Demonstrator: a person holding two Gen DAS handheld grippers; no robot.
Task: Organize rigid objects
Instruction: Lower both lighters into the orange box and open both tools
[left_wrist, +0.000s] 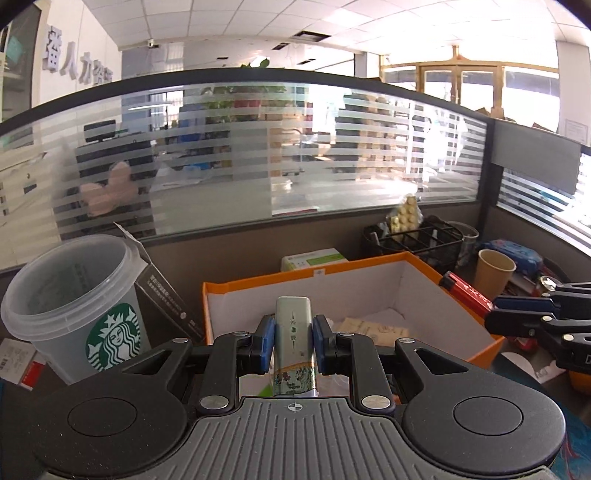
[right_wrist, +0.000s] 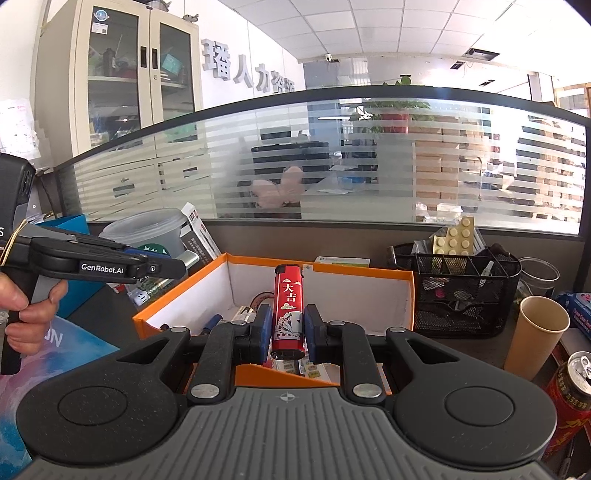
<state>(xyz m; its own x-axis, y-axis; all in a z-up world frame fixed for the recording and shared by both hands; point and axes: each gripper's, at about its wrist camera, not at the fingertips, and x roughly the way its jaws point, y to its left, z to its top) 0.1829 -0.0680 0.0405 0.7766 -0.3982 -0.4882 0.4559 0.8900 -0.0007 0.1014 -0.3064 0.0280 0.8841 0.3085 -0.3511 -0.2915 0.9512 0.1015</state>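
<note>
At the far left of the left wrist view a clear plastic cup (left_wrist: 79, 306) with a green logo is seen, standing upright on the desk, and a dark carton (left_wrist: 162, 284) is leaned just behind it. In the middle, the left gripper (left_wrist: 293, 341) is clenched on a small silver tin (left_wrist: 294, 339), which is held upright between the two blue pads over the near edge of the orange box (left_wrist: 458, 291). Some papers are lying inside the box. To the right, a black mesh organizer (left_wrist: 421, 240) and a brown paper cup (left_wrist: 493, 271) are placed behind the box.

In the right wrist view, the left gripper (right_wrist: 162, 267) is seen from the side at the left, held by a hand (right_wrist: 27, 314), with the silver tin (right_wrist: 190, 258) at its tip. In the middle, the right gripper (right_wrist: 286, 328) is closed on a red lighter (right_wrist: 289, 314), which is kept upright above the near wall of the orange box (right_wrist: 280, 374). Small items are lying on the box floor. Further right the mesh organizer (right_wrist: 461, 299), the paper cup (right_wrist: 535, 332) and a red can (right_wrist: 572, 398) are standing.
</note>
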